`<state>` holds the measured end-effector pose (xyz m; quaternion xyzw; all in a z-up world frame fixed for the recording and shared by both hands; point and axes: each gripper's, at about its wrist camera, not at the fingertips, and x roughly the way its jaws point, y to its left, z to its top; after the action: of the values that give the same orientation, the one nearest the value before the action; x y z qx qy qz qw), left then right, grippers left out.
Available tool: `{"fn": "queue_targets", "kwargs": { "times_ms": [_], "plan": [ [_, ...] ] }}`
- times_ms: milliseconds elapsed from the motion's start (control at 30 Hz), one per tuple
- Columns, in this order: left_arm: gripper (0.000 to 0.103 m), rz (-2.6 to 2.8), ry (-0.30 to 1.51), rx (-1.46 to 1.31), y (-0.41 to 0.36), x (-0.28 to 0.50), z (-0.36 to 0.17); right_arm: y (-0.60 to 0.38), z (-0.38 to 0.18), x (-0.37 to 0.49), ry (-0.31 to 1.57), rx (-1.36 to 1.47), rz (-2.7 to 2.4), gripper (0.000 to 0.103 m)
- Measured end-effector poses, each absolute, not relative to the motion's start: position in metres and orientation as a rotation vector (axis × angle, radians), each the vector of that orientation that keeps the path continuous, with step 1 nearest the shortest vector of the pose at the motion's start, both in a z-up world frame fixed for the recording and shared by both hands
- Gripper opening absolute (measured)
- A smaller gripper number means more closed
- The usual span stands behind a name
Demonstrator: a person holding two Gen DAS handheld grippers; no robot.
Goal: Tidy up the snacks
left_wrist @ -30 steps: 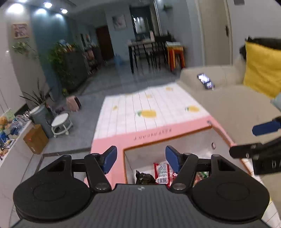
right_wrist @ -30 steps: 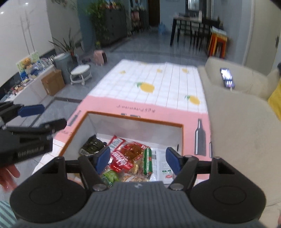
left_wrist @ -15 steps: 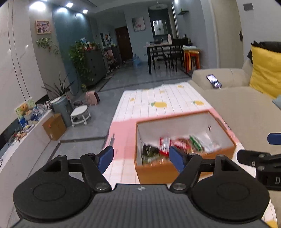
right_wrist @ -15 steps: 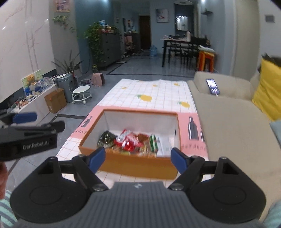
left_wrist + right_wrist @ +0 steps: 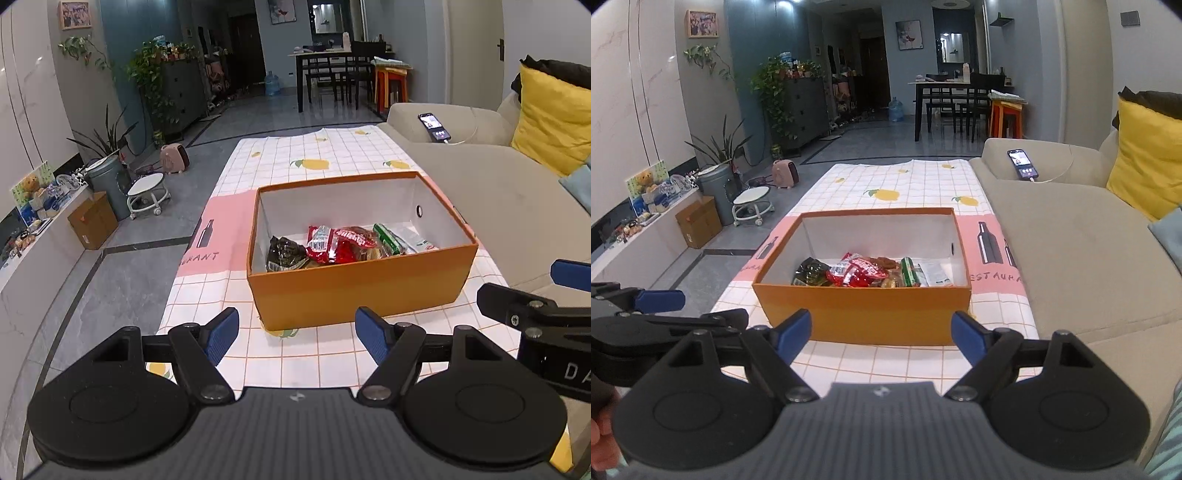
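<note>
Left gripper and right gripper, both spread and empty, level at lower frame before rectangular orange cardboard box of crinkly snack packets.

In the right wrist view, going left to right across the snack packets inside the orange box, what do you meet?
Dark packet → red packet → green packet → white packet, all lying on the floor of the orange box.

Dim, cool indoor light fills both views, with small recessed ceiling spotlights glowing far back. Focus is sharp without motion blur, though fisheye distortion bends the white marble wall panel and darkens the corners.
</note>
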<state>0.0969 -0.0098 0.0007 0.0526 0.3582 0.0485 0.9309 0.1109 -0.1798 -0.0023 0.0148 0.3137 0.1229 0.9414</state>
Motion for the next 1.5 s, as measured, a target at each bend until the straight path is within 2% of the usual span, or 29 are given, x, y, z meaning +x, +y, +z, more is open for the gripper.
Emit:
{"fn": "queue_targets", "kwargs": {
  "times_ms": [367,1500],
  "plan": [
    [0.084,0.103,0.776,0.091,-0.004,0.104,-0.011,-0.174,-0.018,0.122,0.678,0.019,0.251,0.080],
    [0.084,0.104,0.780,0.091,-0.005,0.104,-0.005,-0.173,-0.019,0.122,0.677,0.011,0.249,0.080]
  ]
}}
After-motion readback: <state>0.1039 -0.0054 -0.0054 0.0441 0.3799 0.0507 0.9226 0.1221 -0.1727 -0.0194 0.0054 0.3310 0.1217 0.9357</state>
